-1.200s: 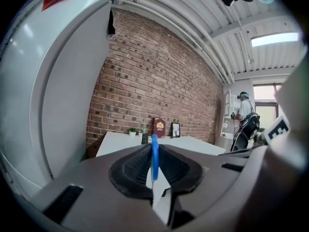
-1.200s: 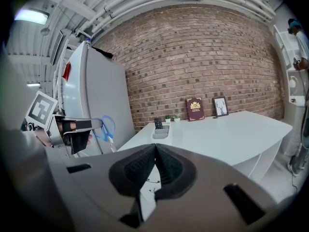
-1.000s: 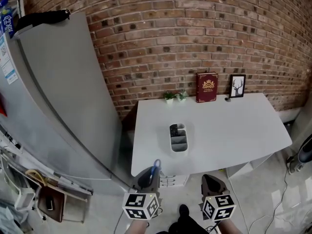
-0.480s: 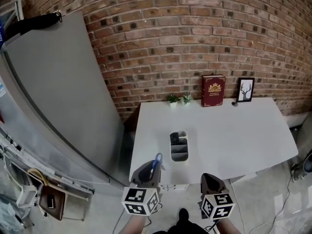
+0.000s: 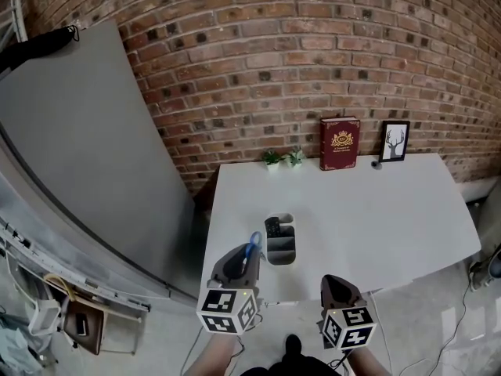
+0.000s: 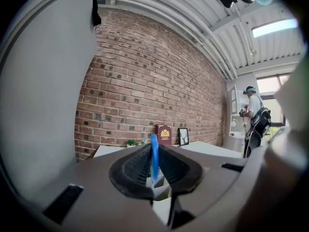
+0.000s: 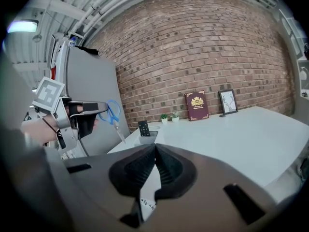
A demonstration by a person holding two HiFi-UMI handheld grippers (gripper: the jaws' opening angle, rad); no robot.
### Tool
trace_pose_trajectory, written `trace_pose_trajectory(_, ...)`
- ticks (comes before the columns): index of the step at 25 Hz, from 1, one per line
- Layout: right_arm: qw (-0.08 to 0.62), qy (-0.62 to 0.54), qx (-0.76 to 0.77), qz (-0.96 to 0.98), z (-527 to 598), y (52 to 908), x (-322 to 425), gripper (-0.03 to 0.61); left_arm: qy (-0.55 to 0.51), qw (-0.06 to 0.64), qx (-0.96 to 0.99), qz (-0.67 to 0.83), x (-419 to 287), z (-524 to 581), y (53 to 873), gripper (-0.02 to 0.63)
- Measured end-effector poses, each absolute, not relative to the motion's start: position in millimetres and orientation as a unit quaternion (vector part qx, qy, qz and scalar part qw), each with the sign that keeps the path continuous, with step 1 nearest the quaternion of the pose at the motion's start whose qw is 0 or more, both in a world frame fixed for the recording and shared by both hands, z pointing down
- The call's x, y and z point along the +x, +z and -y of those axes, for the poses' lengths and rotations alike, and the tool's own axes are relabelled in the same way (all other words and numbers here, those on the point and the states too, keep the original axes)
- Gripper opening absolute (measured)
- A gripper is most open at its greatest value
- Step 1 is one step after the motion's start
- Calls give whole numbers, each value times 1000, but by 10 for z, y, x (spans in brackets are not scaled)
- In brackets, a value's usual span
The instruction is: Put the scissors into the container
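A grey container point(image 5: 281, 242) with several compartments stands near the front left of the white table point(image 5: 376, 210). A black remote point(image 5: 272, 227) stands in its far compartment. My left gripper point(image 5: 243, 252) is shut on blue-handled scissors point(image 5: 253, 241), just left of the container at the table's front edge. In the left gripper view the blue handle point(image 6: 154, 154) stands upright between the jaws. In the right gripper view the scissors point(image 7: 113, 114) hang blades down, left of the container point(image 7: 149, 138). My right gripper point(image 5: 334, 280) is shut on nothing, short of the table's front edge.
A red book point(image 5: 339, 142), a framed deer picture point(image 5: 394, 141) and two small plants point(image 5: 282, 158) line the table's back edge against the brick wall. A tall grey cabinet point(image 5: 86, 147) stands to the left. A person point(image 6: 253, 117) stands far off on the right.
My left gripper has carried the scissors forward and up, so they now sit close beside the container. The table looks nearer in view. My right gripper has hardly moved.
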State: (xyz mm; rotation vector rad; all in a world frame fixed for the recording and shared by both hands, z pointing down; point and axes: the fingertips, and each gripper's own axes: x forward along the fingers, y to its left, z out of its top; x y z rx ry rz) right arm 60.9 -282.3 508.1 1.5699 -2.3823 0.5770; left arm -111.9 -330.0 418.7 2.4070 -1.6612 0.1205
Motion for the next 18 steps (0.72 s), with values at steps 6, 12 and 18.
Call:
trace_pose_trajectory(6,116,202,539,810,2864,5137,689,0,51,106,822,556,-945,3474,4266,41)
trace_pose_trajectory(12,118,205,545,804,2873,5168,765,0,65,115,823,553,-836,3626,4433,41)
trace_pose_trajectory(18,123,206,544,804,2852,5219,801,0,76,141,815,557,-793,3702,4707,41)
